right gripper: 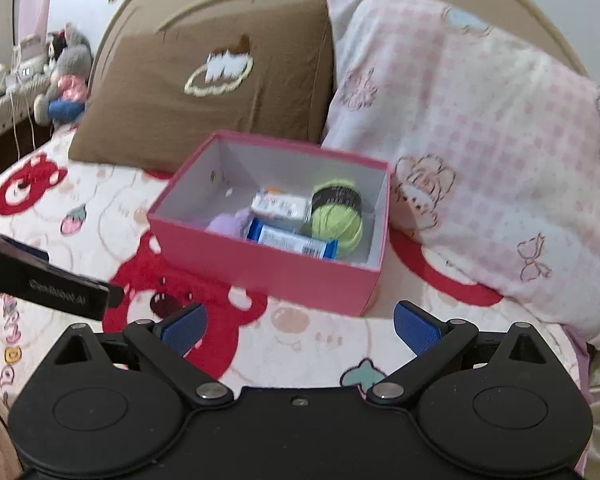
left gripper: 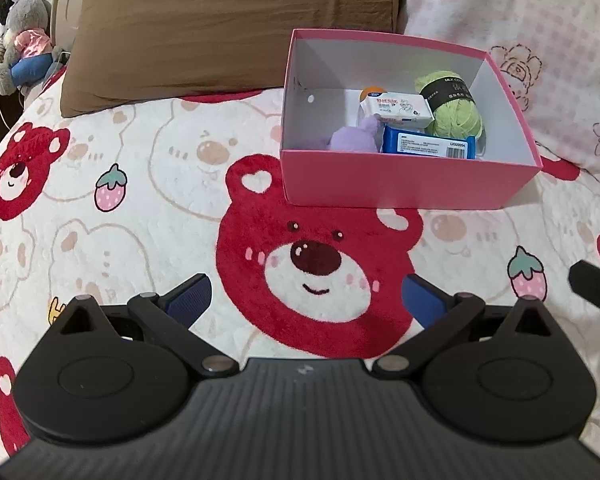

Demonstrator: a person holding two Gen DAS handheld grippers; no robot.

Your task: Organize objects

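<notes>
A pink box [left gripper: 404, 184] with a white inside stands on the bear-print blanket [left gripper: 112, 236]. In it lie a green yarn ball [left gripper: 454, 110], a white tissue pack [left gripper: 396, 110], a blue wipes pack [left gripper: 430, 146] and a purple plush toy [left gripper: 352, 138]. My left gripper [left gripper: 306, 300] is open and empty, low over the blanket in front of the box. My right gripper [right gripper: 300, 328] is open and empty, in front of the box [right gripper: 284, 268], which holds the same yarn ball [right gripper: 336, 216], blue pack [right gripper: 296, 242], tissue pack [right gripper: 280, 204] and purple toy [right gripper: 230, 222].
A brown pillow [left gripper: 228, 36] and a pink checked pillow [left gripper: 540, 40] lean on the headboard [right gripper: 236, 4] behind the box. Plush toys [left gripper: 24, 40] sit on a side table at far left. The left gripper's body [right gripper: 40, 284] shows in the right wrist view.
</notes>
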